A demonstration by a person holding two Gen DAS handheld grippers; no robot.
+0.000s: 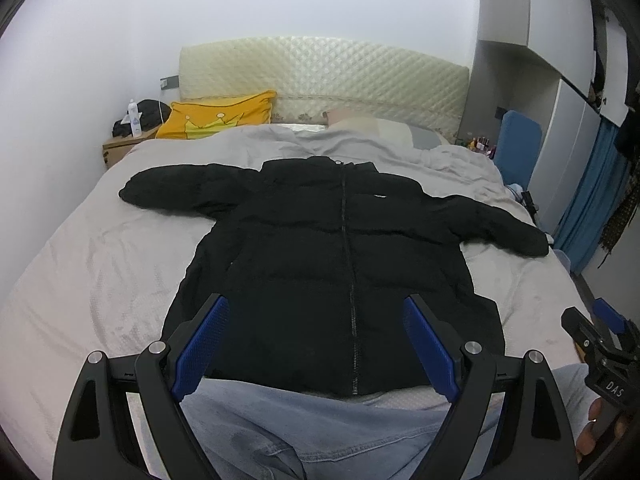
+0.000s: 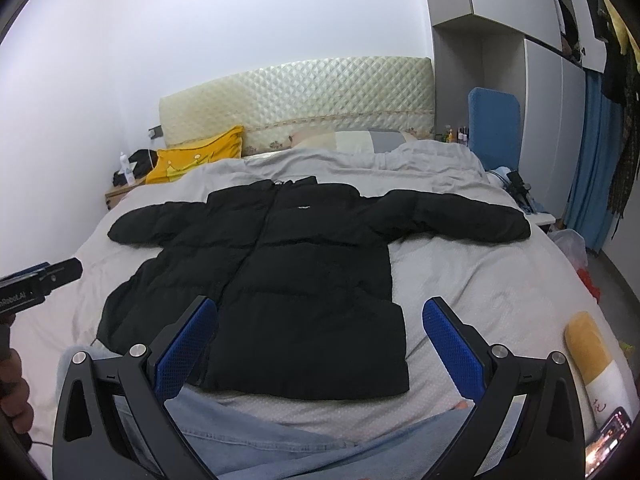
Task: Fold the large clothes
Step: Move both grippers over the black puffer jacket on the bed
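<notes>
A black jacket (image 1: 340, 264) lies flat and face up on the bed (image 1: 92, 264), zipped, both sleeves stretched out sideways, collar toward the headboard (image 1: 324, 76). The left claw (image 1: 316, 344) hangs spread above its hem, holding nothing. The right claw (image 2: 320, 344) is likewise spread and empty over the hem's right corner.

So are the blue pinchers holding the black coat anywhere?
No. The left gripper and right gripper are both open and empty; the black jacket lies flat on the bed.
</notes>
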